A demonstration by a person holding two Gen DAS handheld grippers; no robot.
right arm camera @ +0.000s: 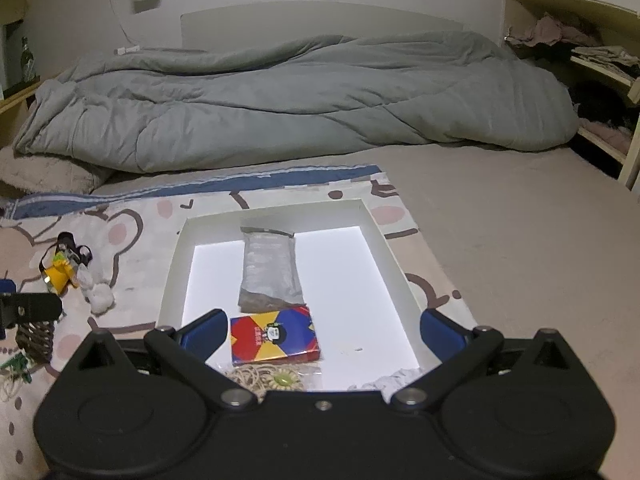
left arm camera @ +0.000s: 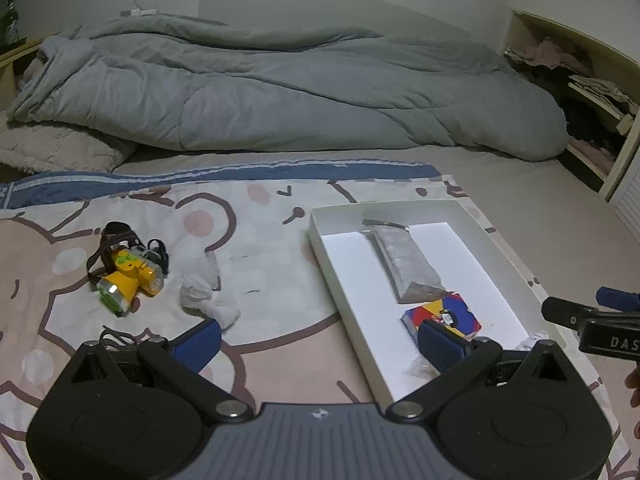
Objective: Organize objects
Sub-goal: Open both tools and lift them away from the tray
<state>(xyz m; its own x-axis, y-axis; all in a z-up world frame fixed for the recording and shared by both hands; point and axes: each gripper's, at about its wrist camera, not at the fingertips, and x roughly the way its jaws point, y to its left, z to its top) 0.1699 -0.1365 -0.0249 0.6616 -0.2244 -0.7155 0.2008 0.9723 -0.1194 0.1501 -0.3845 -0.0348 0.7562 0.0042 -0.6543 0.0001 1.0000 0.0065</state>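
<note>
Black and blue, both grippers stood wide open and empty: the right gripper (right arm camera: 320, 332) over the near end of the white tray (right arm camera: 170, 280), the left gripper (left arm camera: 320, 340) over its left rim. Inside the tray lay a card box (right arm camera: 275, 335), with a grey packet (right arm camera: 270, 270) beyond it. Left of the tray on the cartoon sheet (left arm camera: 260, 256) lay crumpled tissue (left arm camera: 208, 300) beside a yellow headlamp (left arm camera: 128, 276). At the far side of the bed lay a grey duvet (left arm camera: 280, 88).

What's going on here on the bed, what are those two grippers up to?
A person is tidying small items into a white tray on the bed. A card box and a grey packet already lie inside. Both the left gripper and right gripper are open and empty. The yellow headlamp and crumpled tissue sit outside.
</note>
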